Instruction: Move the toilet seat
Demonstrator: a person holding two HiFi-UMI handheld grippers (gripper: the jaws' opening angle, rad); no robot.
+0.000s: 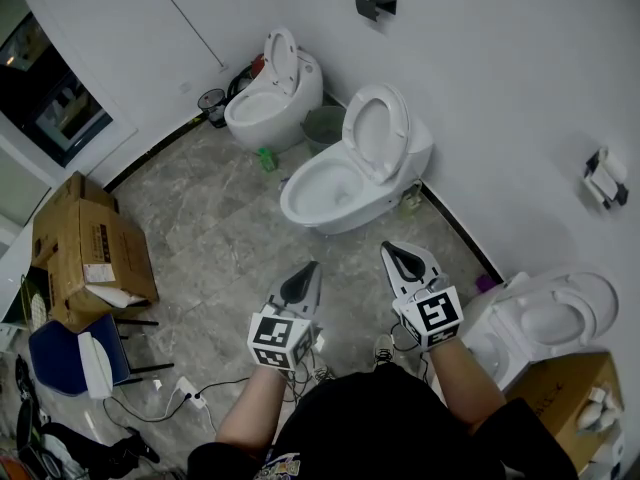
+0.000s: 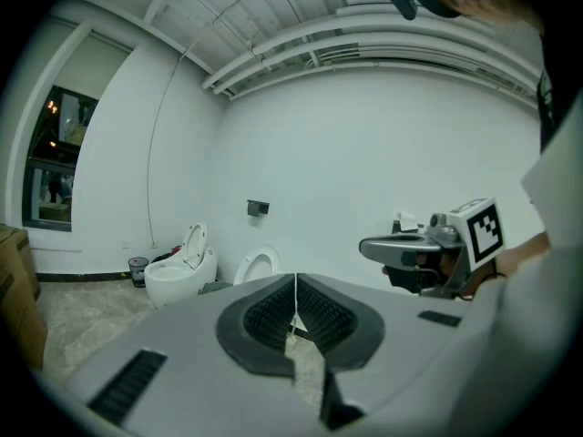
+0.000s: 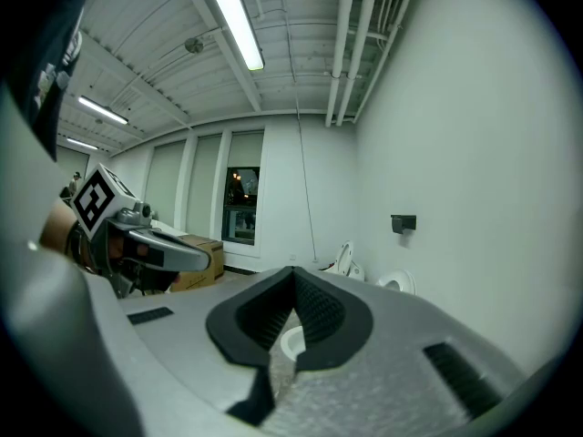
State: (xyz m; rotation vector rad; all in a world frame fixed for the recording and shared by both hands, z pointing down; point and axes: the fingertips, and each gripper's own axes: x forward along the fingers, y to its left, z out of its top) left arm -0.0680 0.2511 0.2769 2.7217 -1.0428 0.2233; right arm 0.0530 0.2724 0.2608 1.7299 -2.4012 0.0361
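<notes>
Three white toilets stand along the wall. The middle toilet (image 1: pixel 325 190) has its seat and lid (image 1: pixel 376 133) raised; the raised seat (image 2: pixel 258 267) also shows small in the left gripper view, as does the seat (image 3: pixel 398 283) in the right gripper view. The far toilet (image 1: pixel 262 108) has its seat up too. A third toilet (image 1: pixel 545 320) is at my right. My left gripper (image 1: pixel 309 271) (image 2: pixel 294 286) and right gripper (image 1: pixel 394 252) (image 3: pixel 293 280) hover side by side over the floor, short of the middle toilet. Both are shut with nothing between the jaws.
Cardboard boxes (image 1: pixel 85 253) and a blue chair (image 1: pixel 58 356) stand at the left, with a power strip (image 1: pixel 190 392) and cables on the floor. A grey bin (image 1: pixel 324 124) sits between the two far toilets. Another box (image 1: pixel 562 400) is at bottom right.
</notes>
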